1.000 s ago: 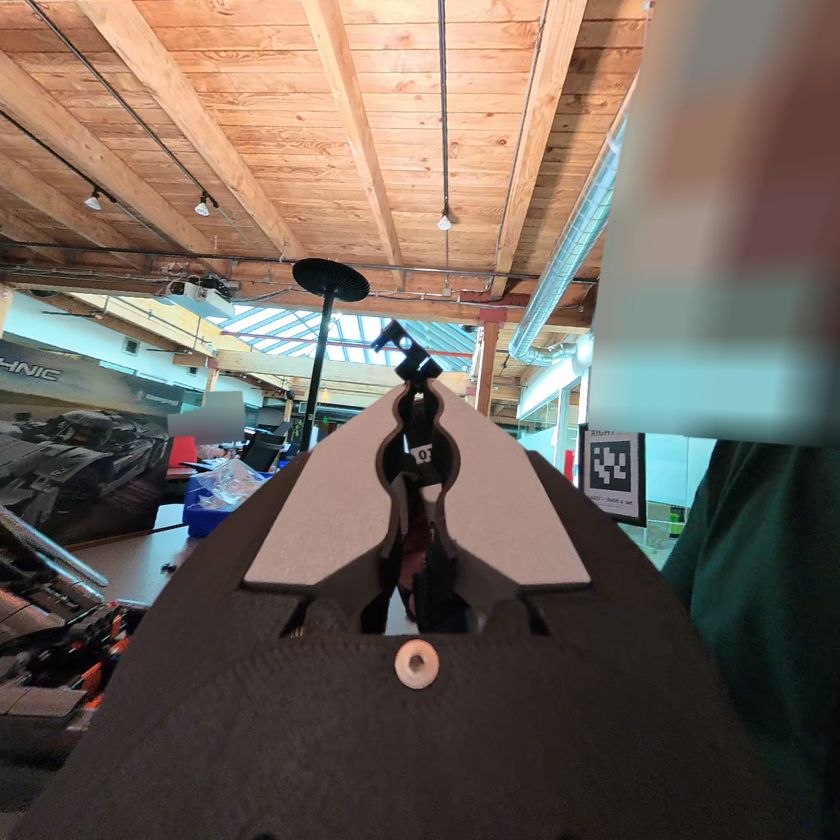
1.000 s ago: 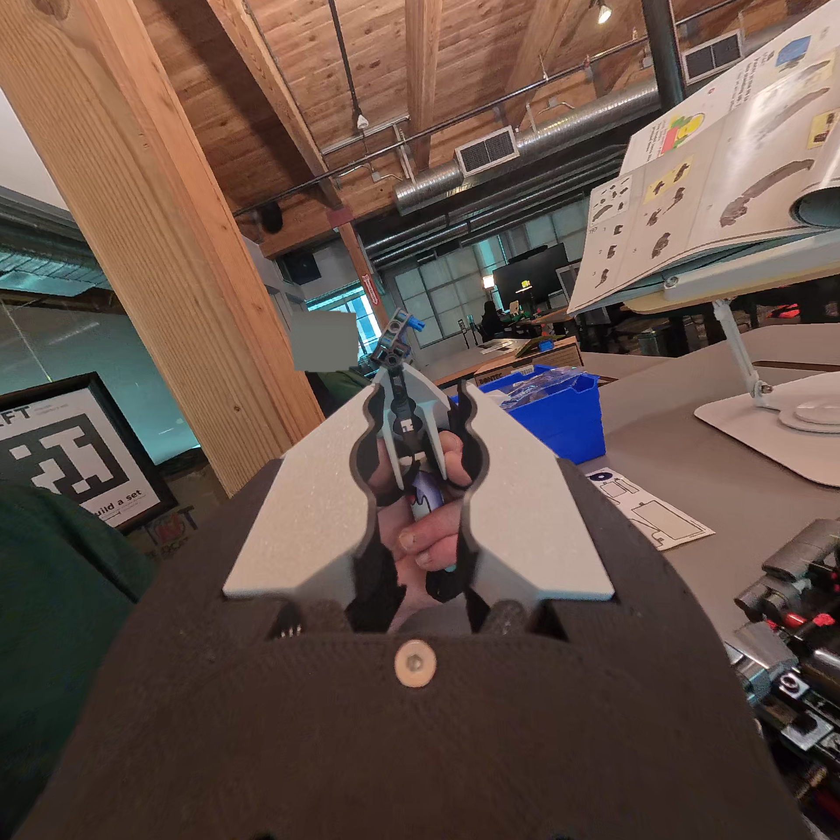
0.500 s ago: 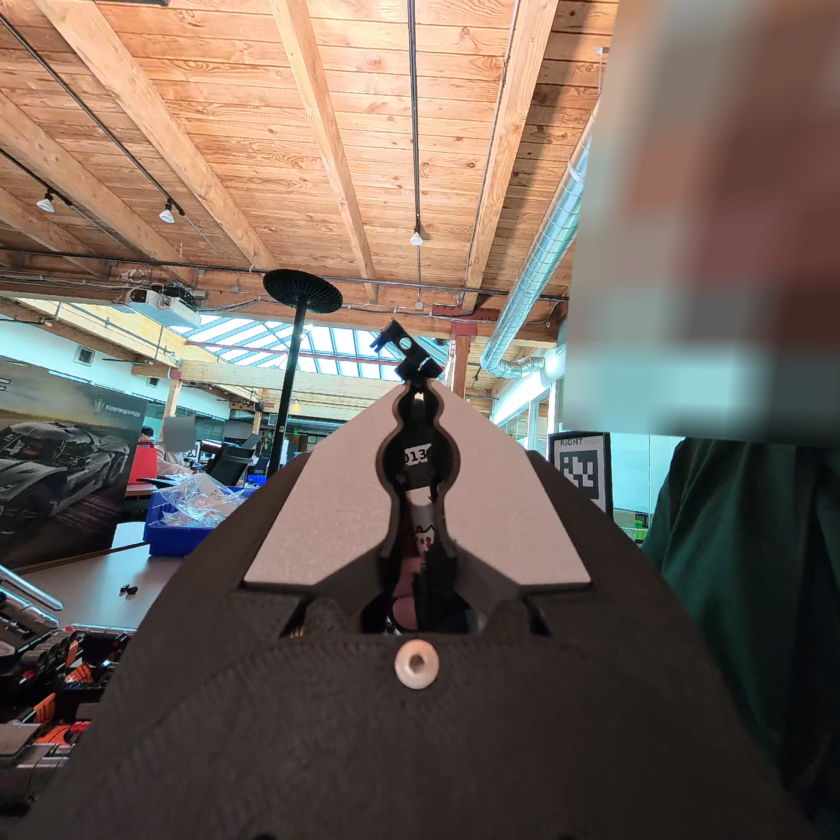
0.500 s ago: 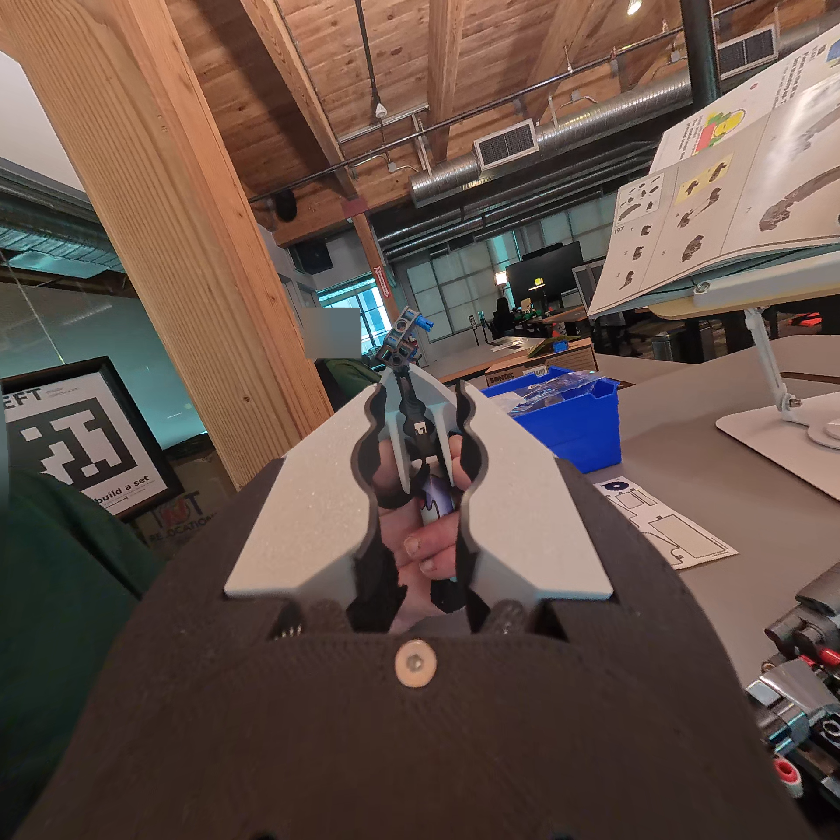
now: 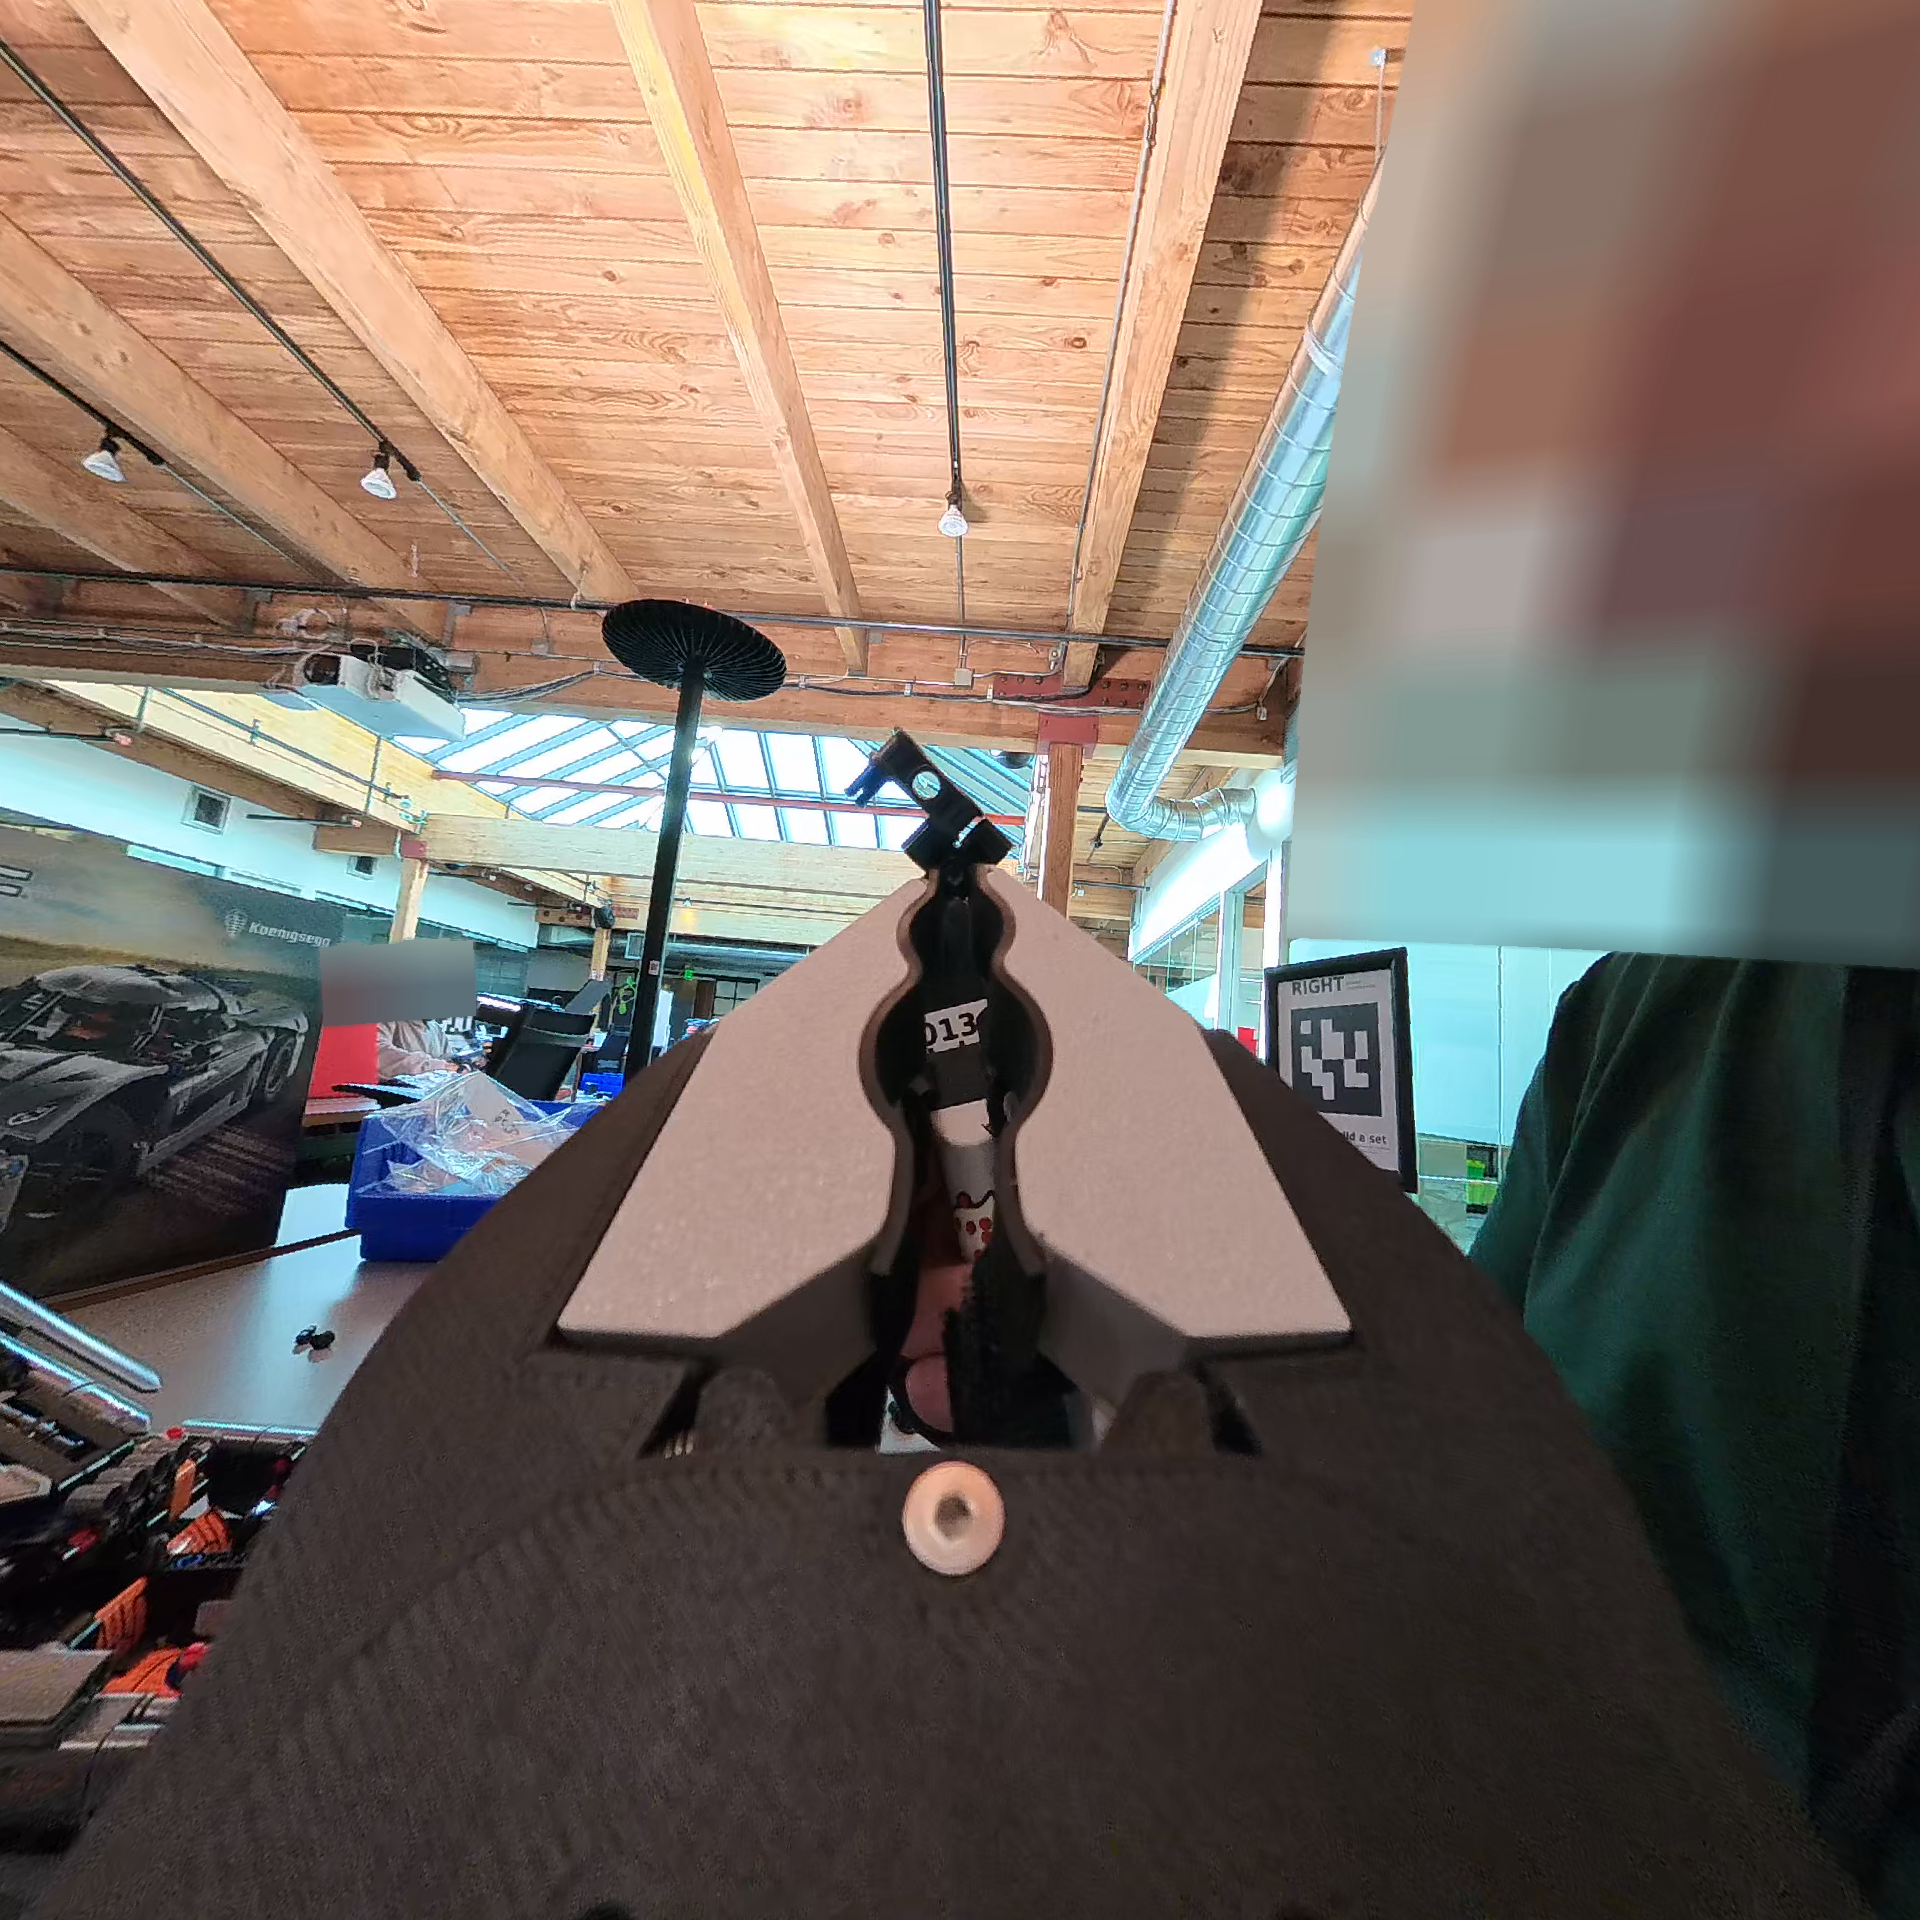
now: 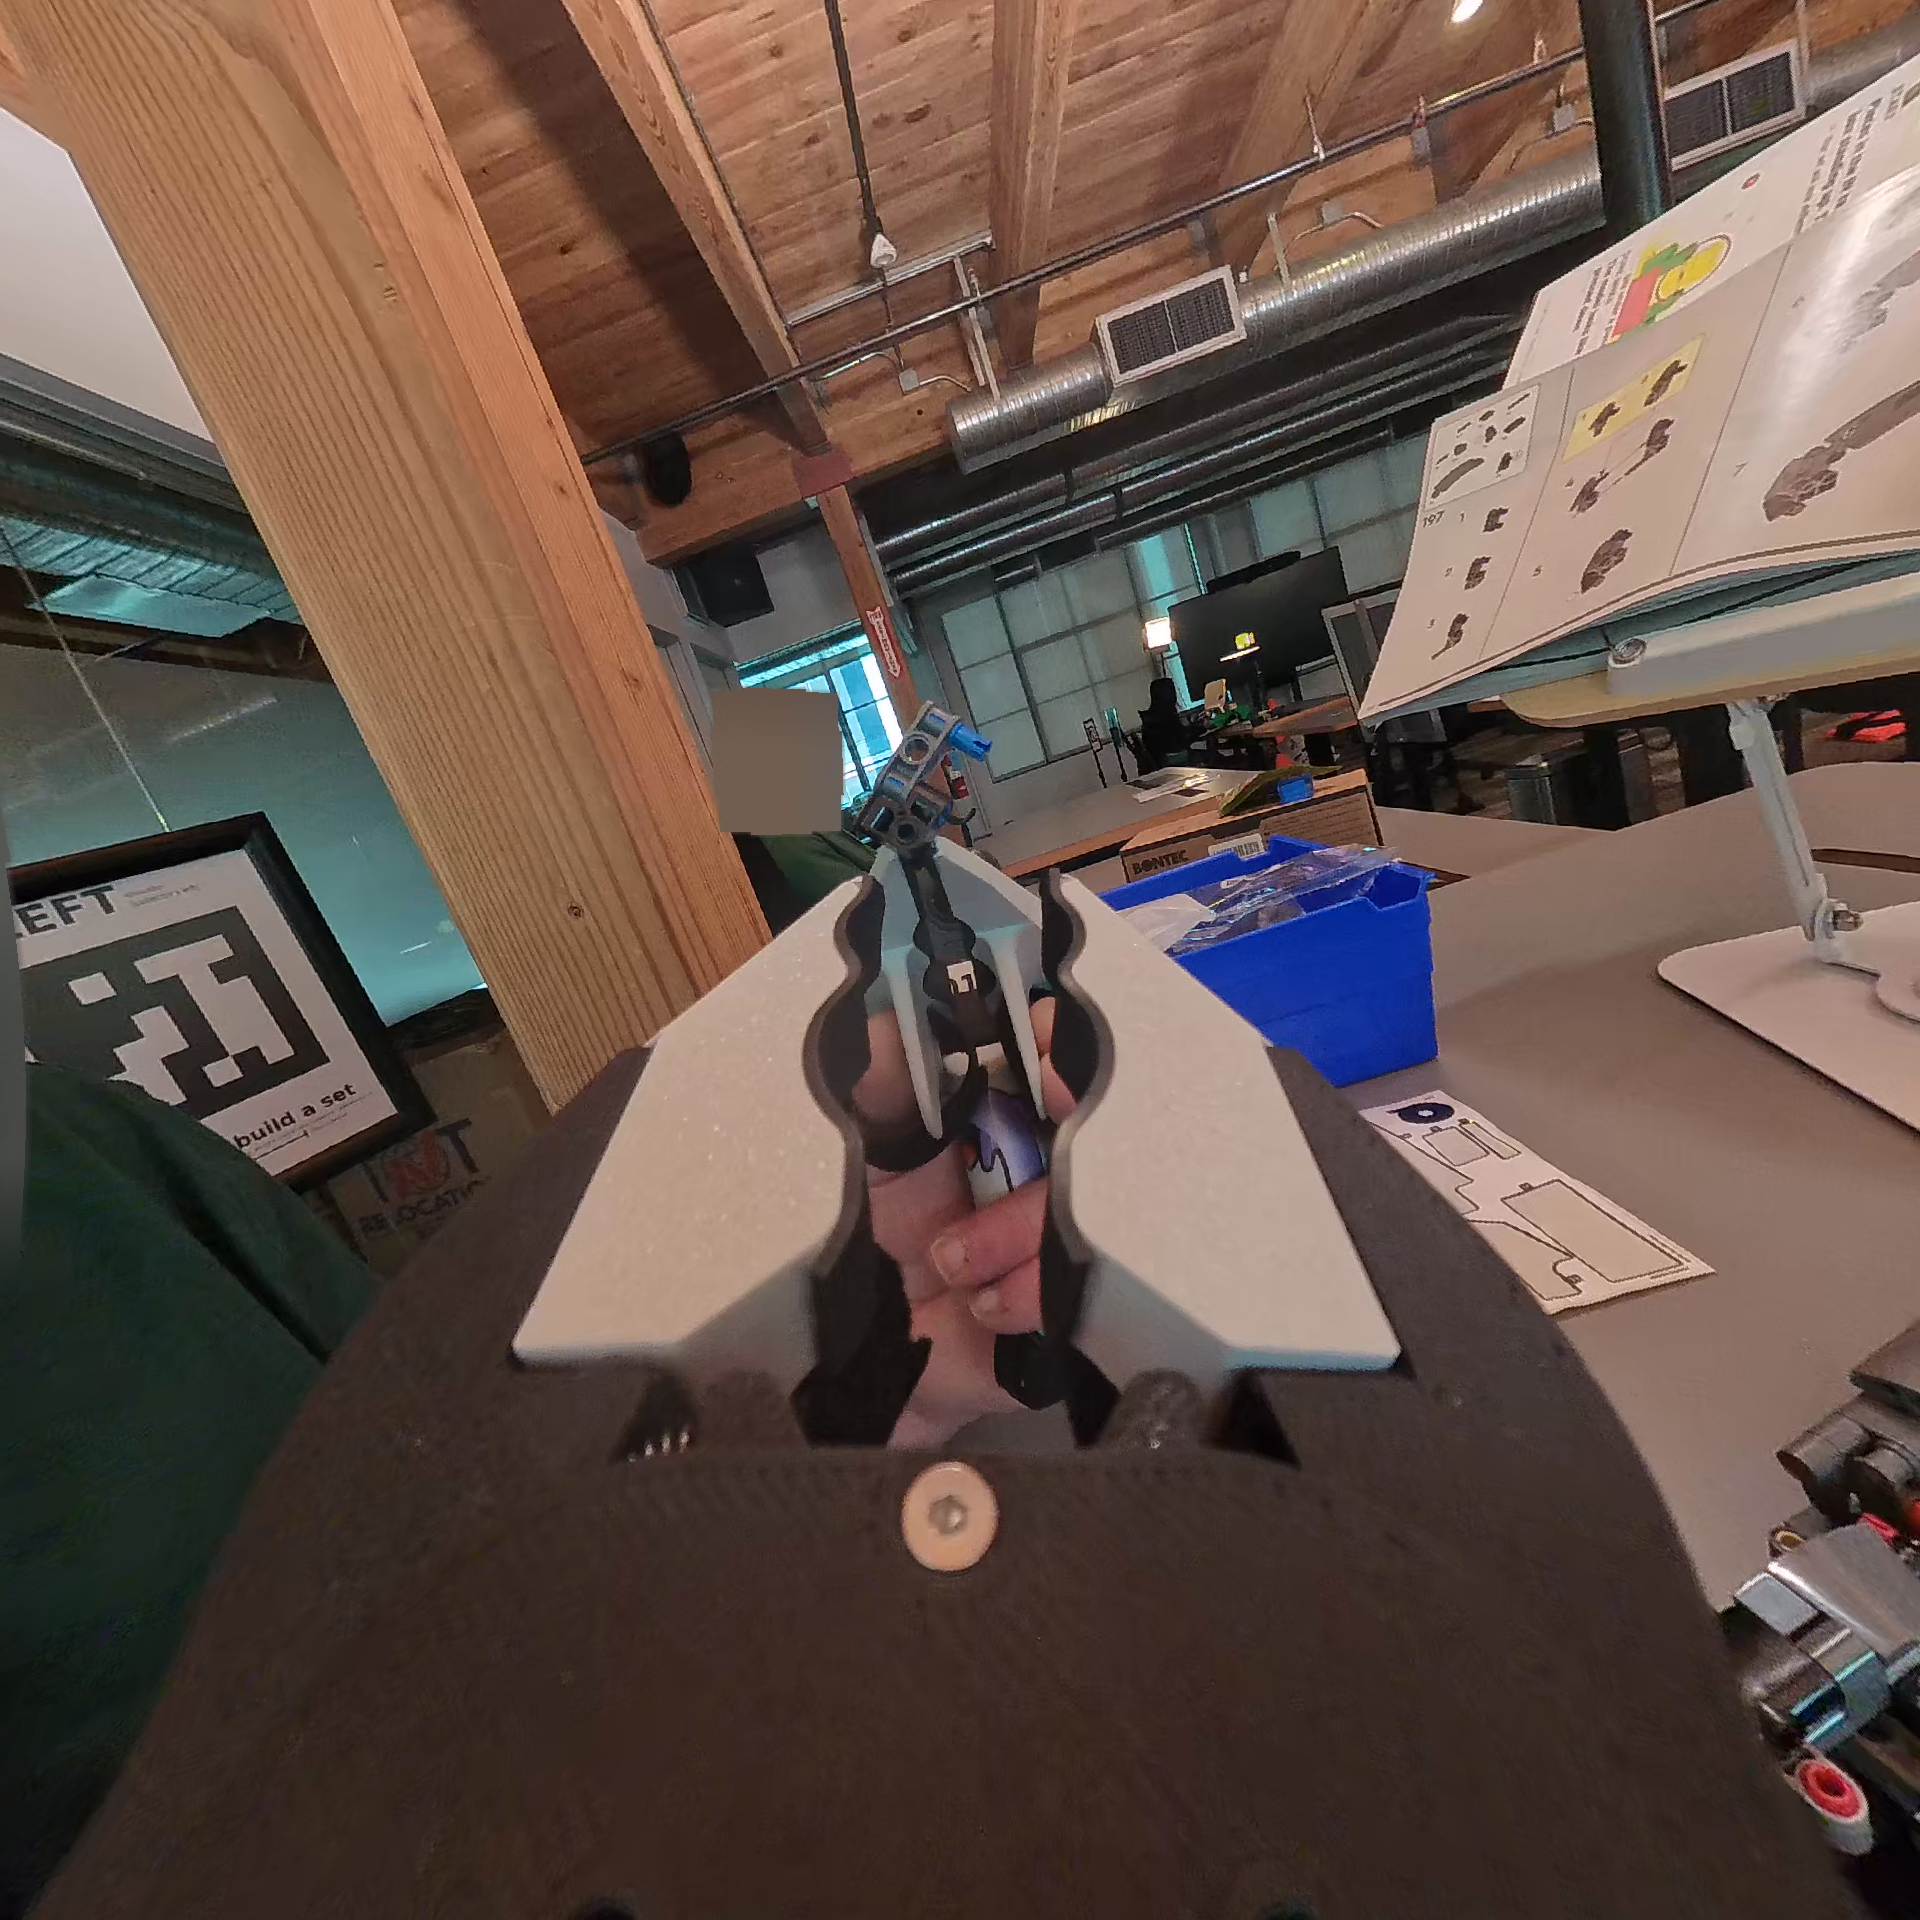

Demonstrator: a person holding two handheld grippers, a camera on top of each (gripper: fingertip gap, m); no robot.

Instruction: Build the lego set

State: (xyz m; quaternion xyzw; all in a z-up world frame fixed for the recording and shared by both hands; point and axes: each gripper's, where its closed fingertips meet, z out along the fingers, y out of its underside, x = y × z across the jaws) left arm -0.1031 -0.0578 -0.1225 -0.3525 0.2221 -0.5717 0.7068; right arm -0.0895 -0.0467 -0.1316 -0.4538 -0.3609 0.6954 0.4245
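My left gripper (image 5: 954, 873) is shut on a small lego piece (image 5: 928, 795), black from this side, held up in the air at its tips. The right wrist view shows the piece from the other side (image 6: 914, 779): grey with a blue pin. My right gripper (image 6: 956, 894) faces the left one, jaws apart and nothing between them. Through that gap I see the left gripper's grey fingers (image 6: 904, 997) and a hand. The partly built dark model lies low on the table (image 5: 114, 1538) and also shows in the right wrist view (image 6: 1829, 1621).
An open instruction booklet (image 6: 1683, 416) sits on a stand at the right. A blue bin (image 6: 1320, 987) of bagged parts and a sticker sheet (image 6: 1527, 1216) lie on the grey table (image 6: 1610, 1039). The set's box (image 5: 135, 1049) stands left. A wooden post (image 6: 416, 520) and a person in green (image 5: 1714, 1351) are close. Only a small space, under 4 cm, lies between the two pairs of fingers.
Both views have swung a little, so the box, bin and booklet have shifted in frame. The left gripper still holds the piece. The right gripper's jaws stand as before.
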